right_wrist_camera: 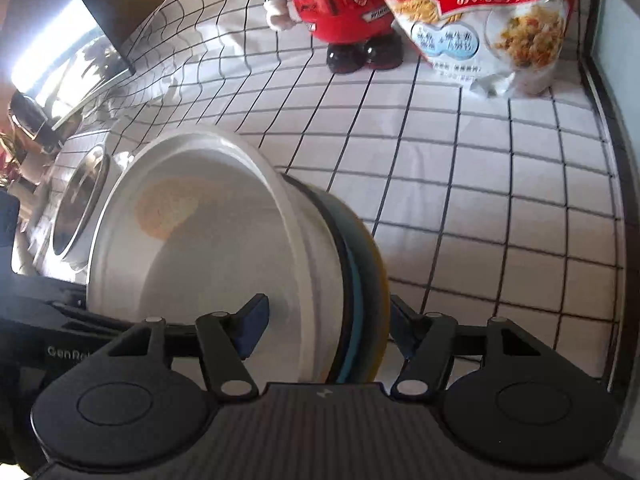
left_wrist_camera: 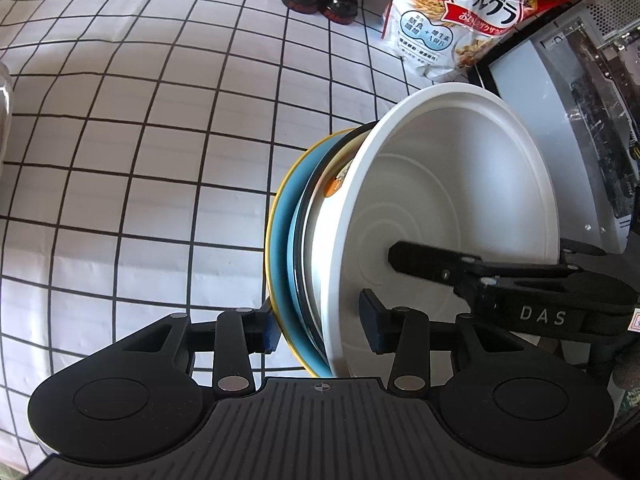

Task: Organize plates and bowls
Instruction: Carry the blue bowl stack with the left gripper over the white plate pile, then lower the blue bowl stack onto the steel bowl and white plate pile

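Clearly, a nested stack is being gripped from both sides: the left gripper [left_wrist_camera: 318, 330] is clamped across the rim of the stack, one pad inside the white bowl [left_wrist_camera: 452, 184] and the other behind the yellow-edged blue plate [left_wrist_camera: 280, 240], and the right gripper [right_wrist_camera: 326, 330] is closed on the same stack from the opposite side, one finger in the bowl, the other behind the plate. The stack is held on edge above the checked tablecloth [left_wrist_camera: 140, 160], with a dark-rimmed dish [left_wrist_camera: 308, 216] sandwiched between bowl and plate.

Slippage is judged the chief risk: the pieces are pinched only near the lower rim, so the bowl could be levered out of the plate if either grip is loosened or the two hands are moved unevenly. Smooth glazed surfaces would make that worse. The tips of both grippers meet inside the bowl, so a collision between them is also possible.

Further off, a steel-lined white pot [right_wrist_camera: 80, 208] is seen beside the stack in the right wrist view. Beyond, a red figurine [right_wrist_camera: 340, 8] and a cereal bag [left_wrist_camera: 460, 20] stand at the back of the cloth, and a grey case [left_wrist_camera: 568, 120] borders the right edge; these limit where the stack can be set down.
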Demonstrator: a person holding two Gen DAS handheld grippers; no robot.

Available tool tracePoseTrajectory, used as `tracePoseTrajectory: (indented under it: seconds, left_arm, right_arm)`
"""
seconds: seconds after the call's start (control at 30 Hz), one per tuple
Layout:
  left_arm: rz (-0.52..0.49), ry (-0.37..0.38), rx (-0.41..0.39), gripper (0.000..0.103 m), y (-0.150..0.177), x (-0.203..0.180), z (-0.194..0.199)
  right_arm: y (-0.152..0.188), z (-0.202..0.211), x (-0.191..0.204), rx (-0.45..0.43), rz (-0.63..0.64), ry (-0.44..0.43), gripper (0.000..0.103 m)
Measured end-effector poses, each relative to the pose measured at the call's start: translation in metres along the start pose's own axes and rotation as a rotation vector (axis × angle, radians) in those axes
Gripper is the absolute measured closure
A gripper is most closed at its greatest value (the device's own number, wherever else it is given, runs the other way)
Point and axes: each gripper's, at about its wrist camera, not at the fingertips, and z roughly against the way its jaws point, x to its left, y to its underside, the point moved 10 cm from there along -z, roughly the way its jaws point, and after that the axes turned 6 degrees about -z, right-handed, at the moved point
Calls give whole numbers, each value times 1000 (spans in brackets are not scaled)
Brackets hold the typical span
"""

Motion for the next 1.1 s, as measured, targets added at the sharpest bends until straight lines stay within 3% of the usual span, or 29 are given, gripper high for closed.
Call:
tracePoseTrajectory:
  seconds: [0.2, 0.77, 1.1]
  left_arm:
    - [21, -15, 17, 60, 1, -1, 0]
    - [11, -8, -13, 60, 0, 5, 25]
    - [19, -26, -52, 59, -16, 33, 83]
  right_arm:
    - [2, 1, -2, 8, -65, -15, 46]
    - [-2, 10, 23, 18, -56, 6, 45]
    - [-27, 20, 86, 28, 13, -23, 45]
